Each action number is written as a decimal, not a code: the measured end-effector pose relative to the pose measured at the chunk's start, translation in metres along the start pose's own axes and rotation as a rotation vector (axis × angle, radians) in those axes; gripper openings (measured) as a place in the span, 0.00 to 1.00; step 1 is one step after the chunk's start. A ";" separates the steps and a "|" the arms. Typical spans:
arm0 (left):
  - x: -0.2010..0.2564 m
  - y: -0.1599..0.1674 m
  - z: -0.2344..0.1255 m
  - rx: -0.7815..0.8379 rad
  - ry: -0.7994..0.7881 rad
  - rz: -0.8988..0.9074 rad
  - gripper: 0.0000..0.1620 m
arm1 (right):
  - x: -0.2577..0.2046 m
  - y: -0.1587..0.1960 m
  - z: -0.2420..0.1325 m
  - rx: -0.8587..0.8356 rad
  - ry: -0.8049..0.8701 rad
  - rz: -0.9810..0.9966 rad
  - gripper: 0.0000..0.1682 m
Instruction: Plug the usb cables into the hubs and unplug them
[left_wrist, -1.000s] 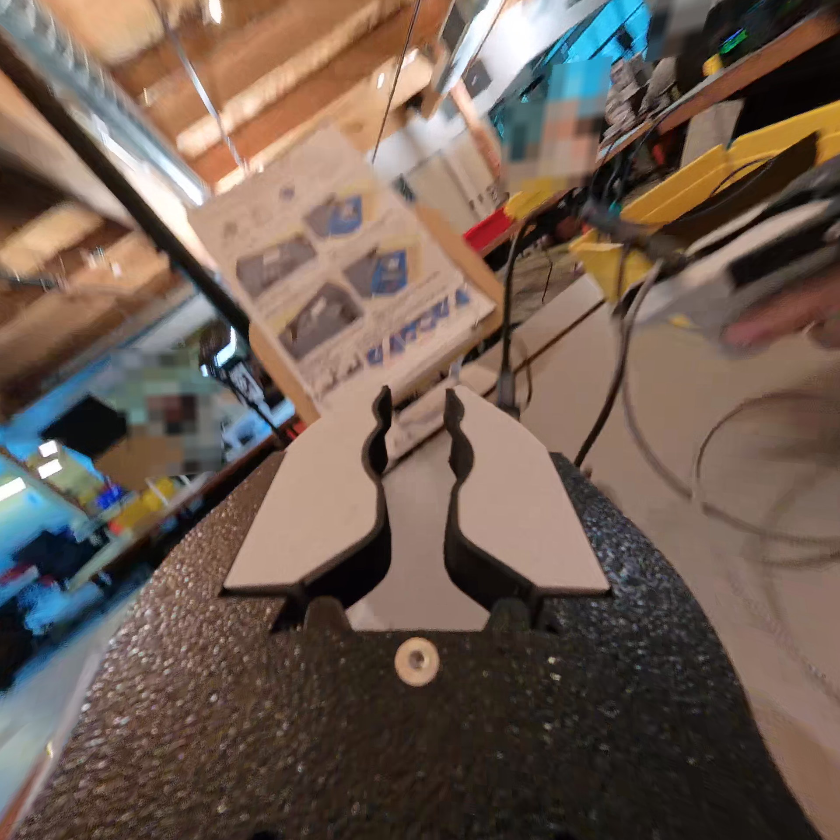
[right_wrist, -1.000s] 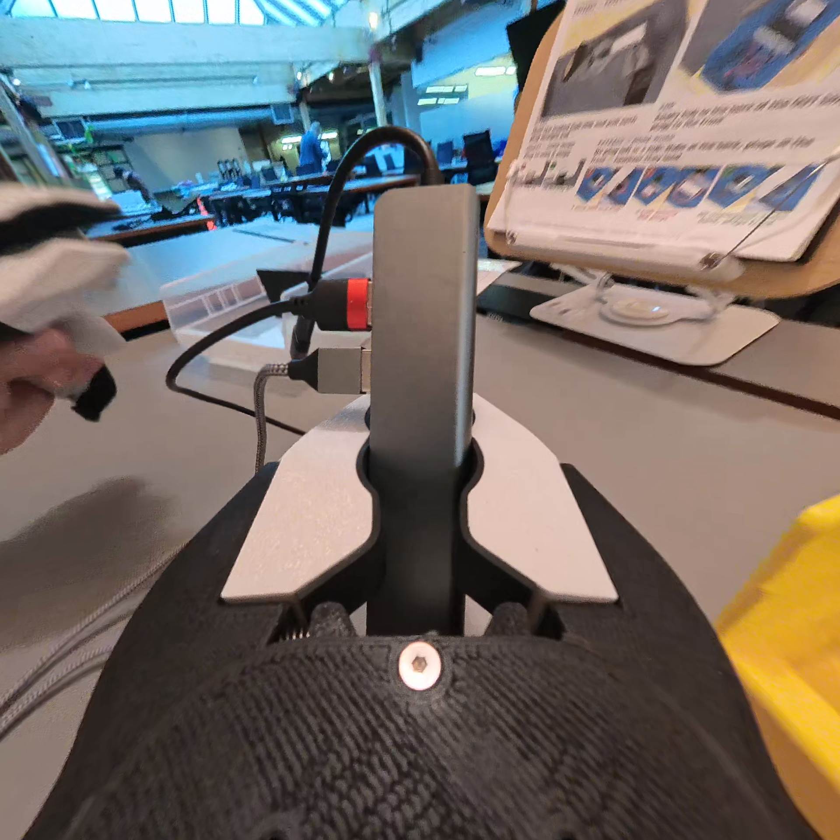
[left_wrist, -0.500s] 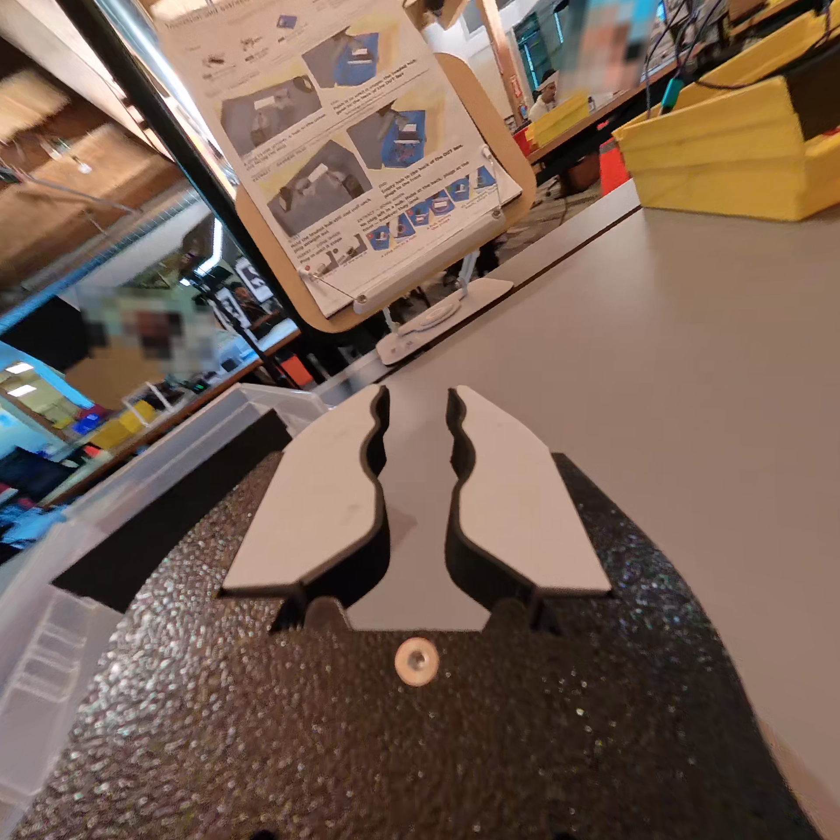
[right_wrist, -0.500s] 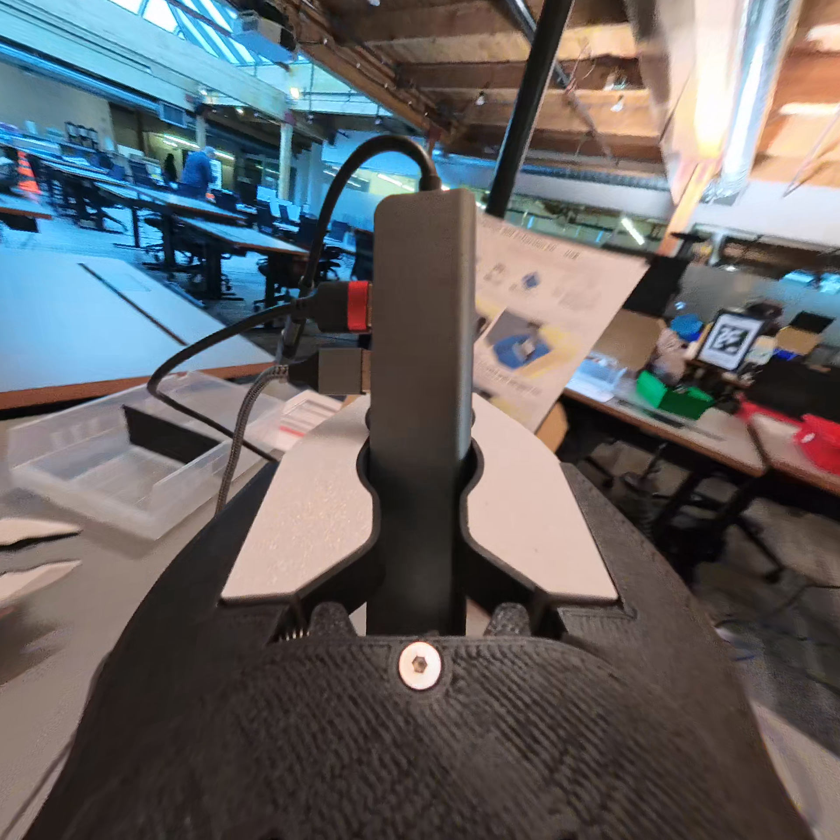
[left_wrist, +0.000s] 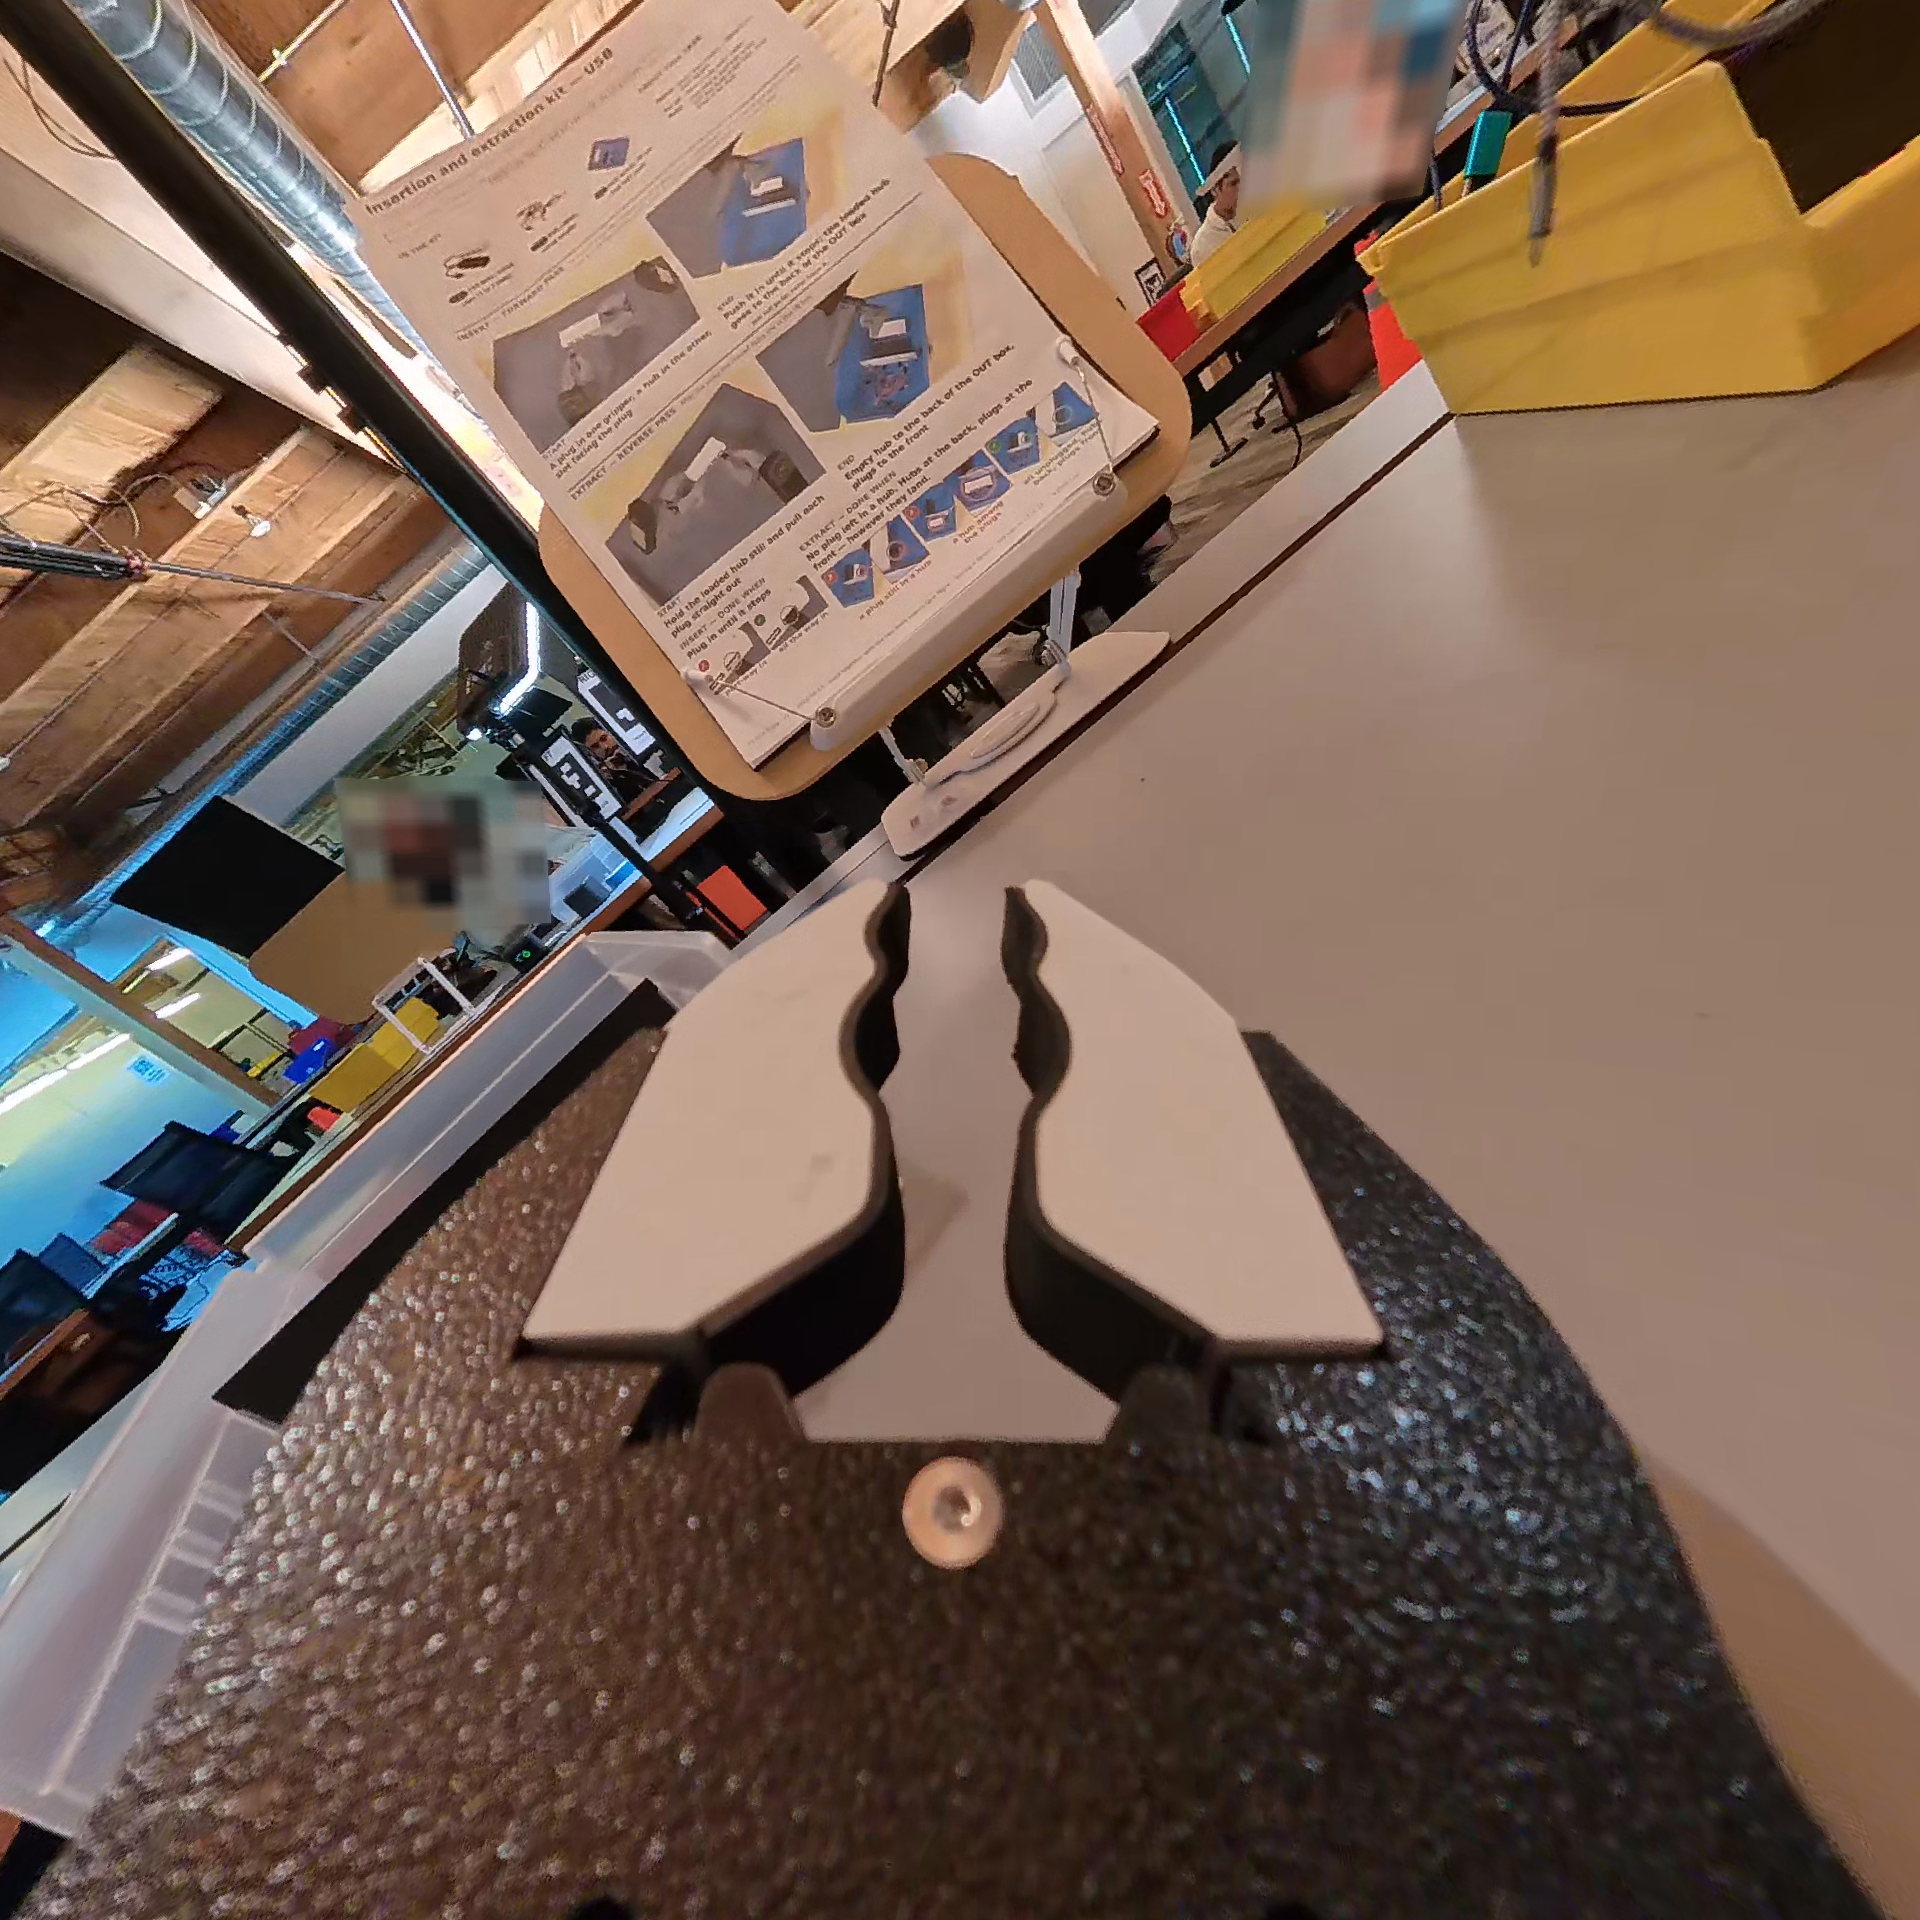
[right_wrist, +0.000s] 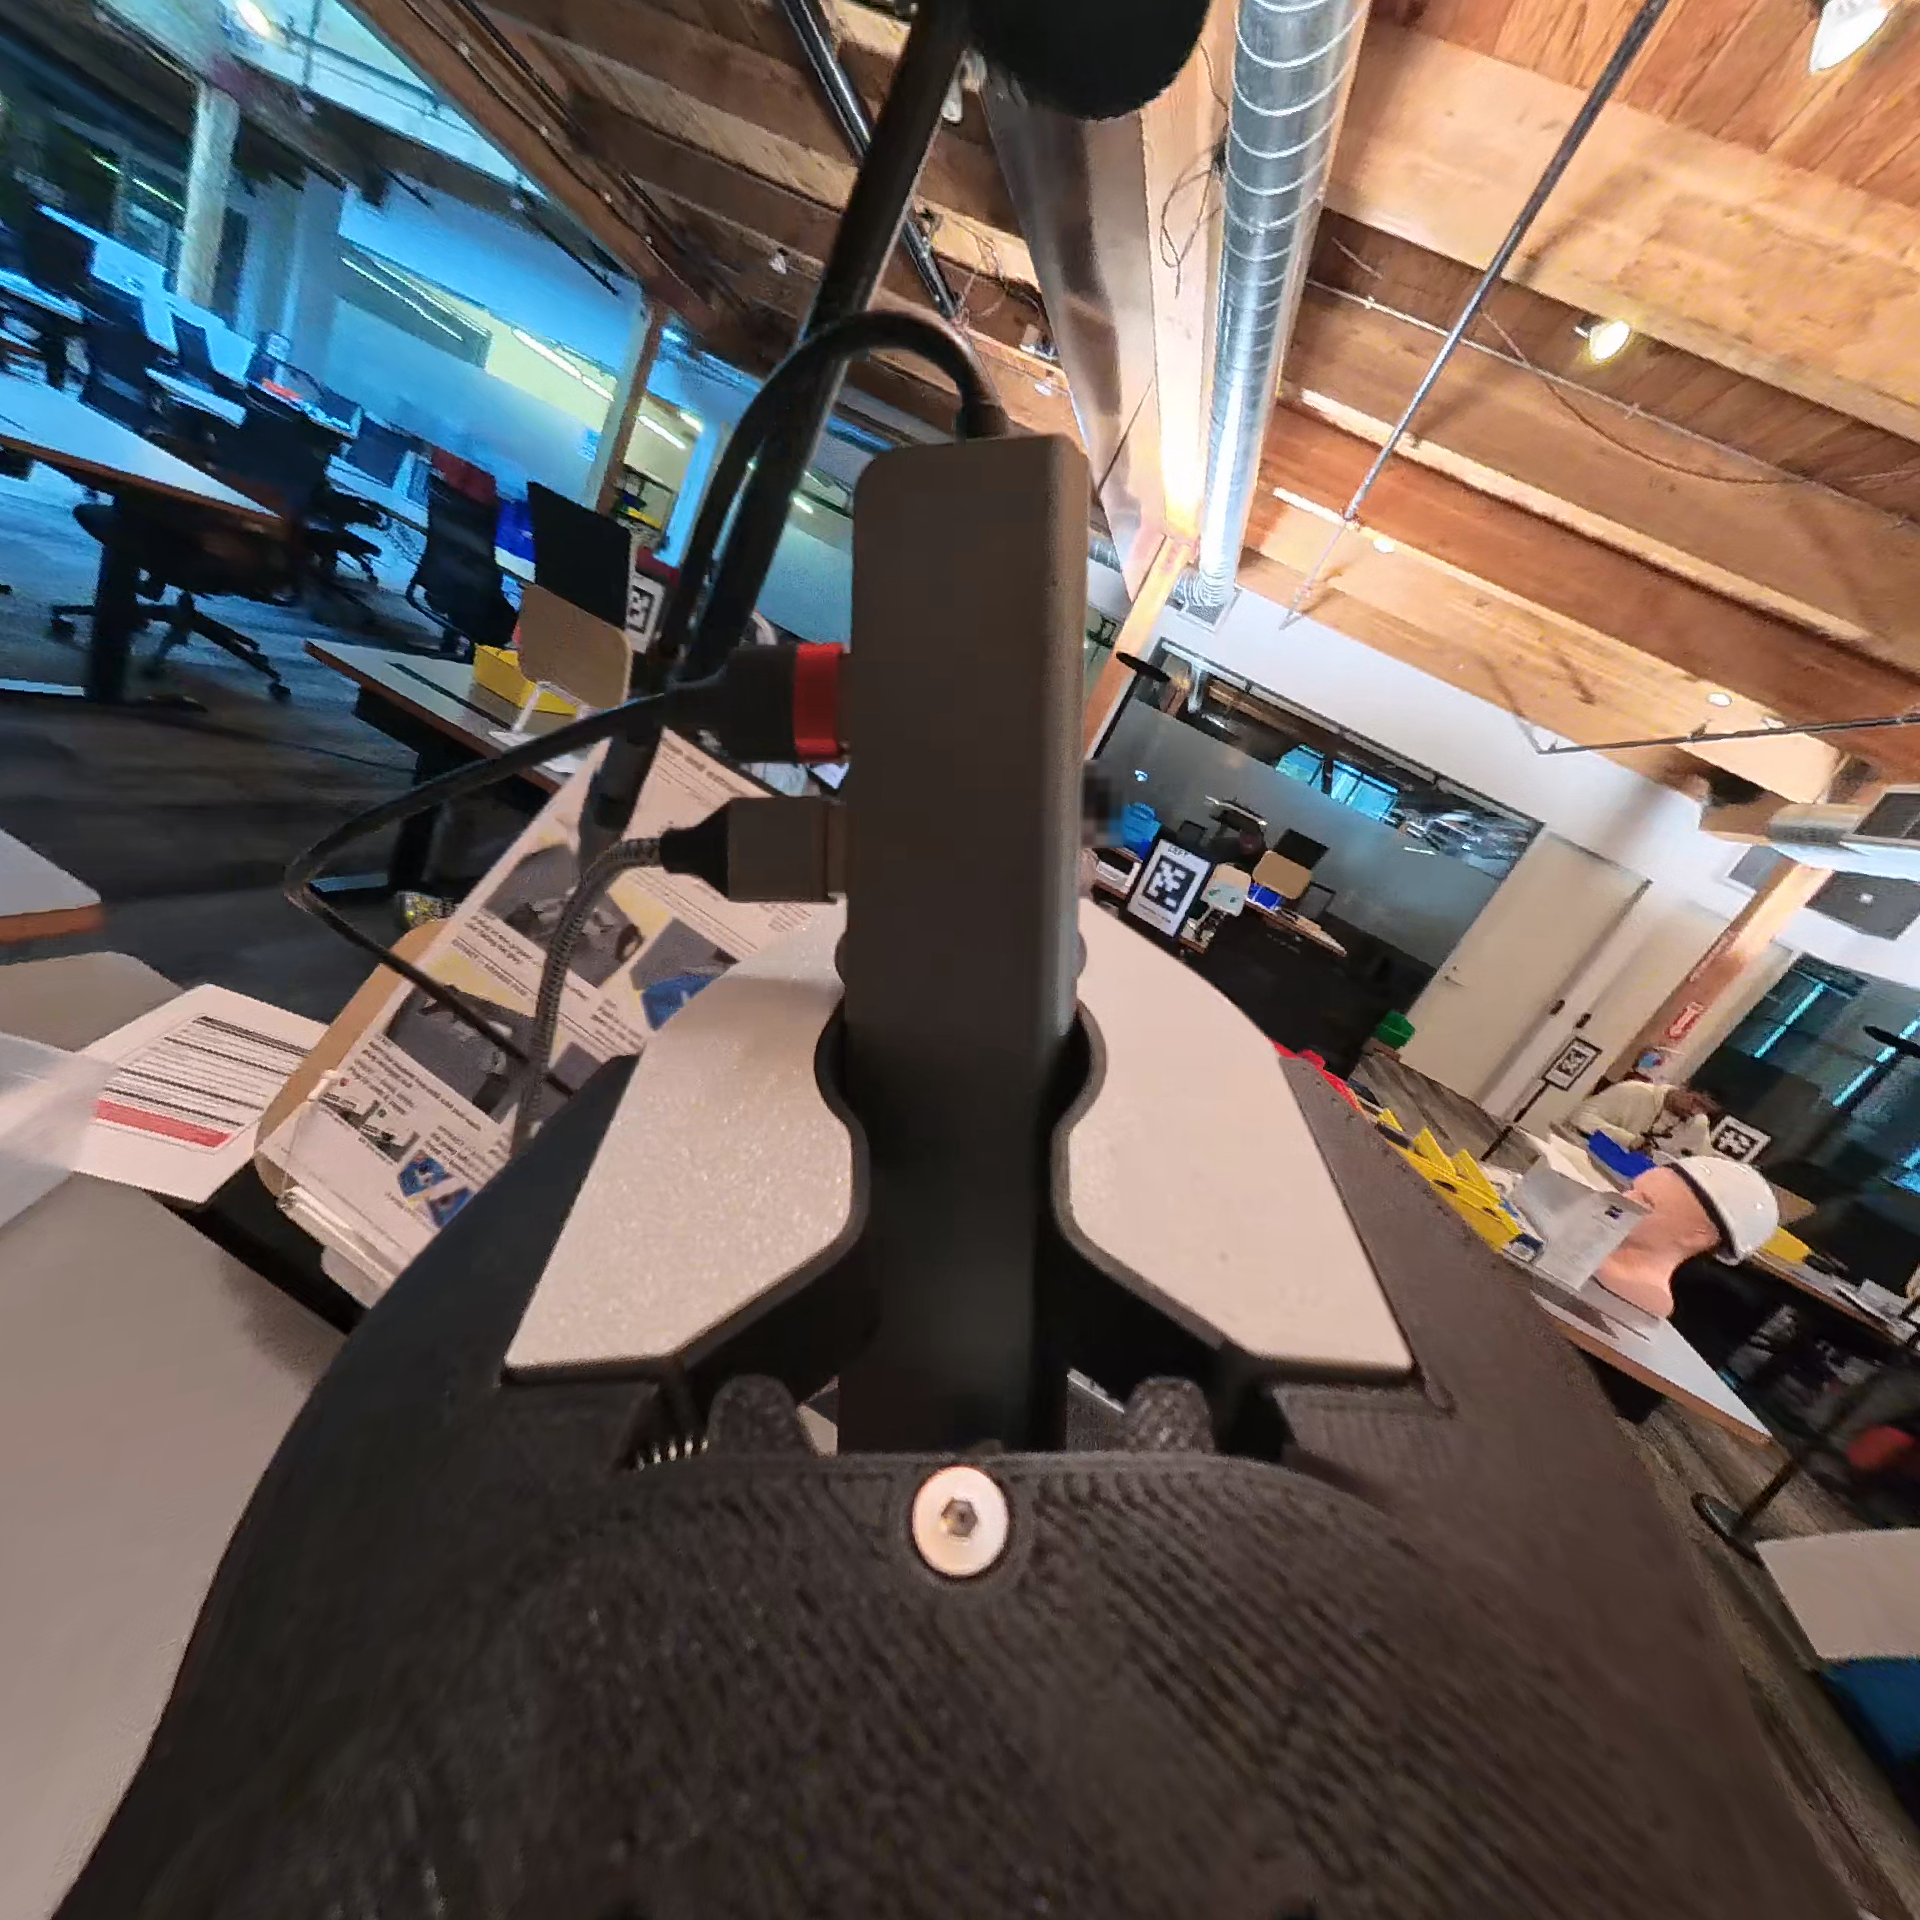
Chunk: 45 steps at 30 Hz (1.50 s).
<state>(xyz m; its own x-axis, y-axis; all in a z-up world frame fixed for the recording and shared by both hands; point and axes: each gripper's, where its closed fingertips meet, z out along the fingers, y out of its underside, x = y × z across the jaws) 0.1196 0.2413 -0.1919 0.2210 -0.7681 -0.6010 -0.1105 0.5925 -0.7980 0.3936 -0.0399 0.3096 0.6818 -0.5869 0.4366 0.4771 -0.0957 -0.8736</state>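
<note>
Right gripper (right_wrist: 958, 997) pinches a dark grey USB hub (right_wrist: 961, 748) between its two fingers; the hub stands lengthwise along them, its far end raised toward the wooden ceiling. Two plugs sit in the hub's left side: a black one with a red collar (right_wrist: 790, 701) above, and a grey metal one (right_wrist: 779, 862) on a braided cable (right_wrist: 556, 987) just below. The hub's own black lead (right_wrist: 831, 364) leaves the top end and loops down to the left.

Left gripper (left_wrist: 956, 935) holds nothing. Its jaws stand a little apart, with a narrow gap through which the grey table (left_wrist: 1558, 779) shows. It hovers low over the table, tilted.

Beyond the left gripper an instruction sheet on a wooden stand (left_wrist: 790, 416) sits at the table's far edge. A clear plastic bin (left_wrist: 156, 1507) lies to the left of the gripper. Yellow bins (left_wrist: 1662, 260) stand at the far right.
</note>
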 end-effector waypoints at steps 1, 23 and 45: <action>0.000 0.000 0.000 0.000 -0.001 0.004 0.10 | 0.007 0.000 0.001 -0.010 0.019 -0.017 0.19; 0.006 0.001 0.000 -0.010 0.005 0.054 0.08 | 0.077 -0.010 0.034 -0.180 0.204 -0.167 0.19; 0.008 0.002 0.000 -0.007 0.021 0.062 0.07 | 0.088 0.013 0.053 -0.423 0.296 -0.564 0.19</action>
<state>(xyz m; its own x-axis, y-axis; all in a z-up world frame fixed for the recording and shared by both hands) 0.1211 0.2364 -0.1979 0.1935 -0.7346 -0.6503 -0.1300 0.6378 -0.7592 0.4891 -0.0507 0.3484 0.1924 -0.5434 0.8171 0.4147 -0.7097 -0.5696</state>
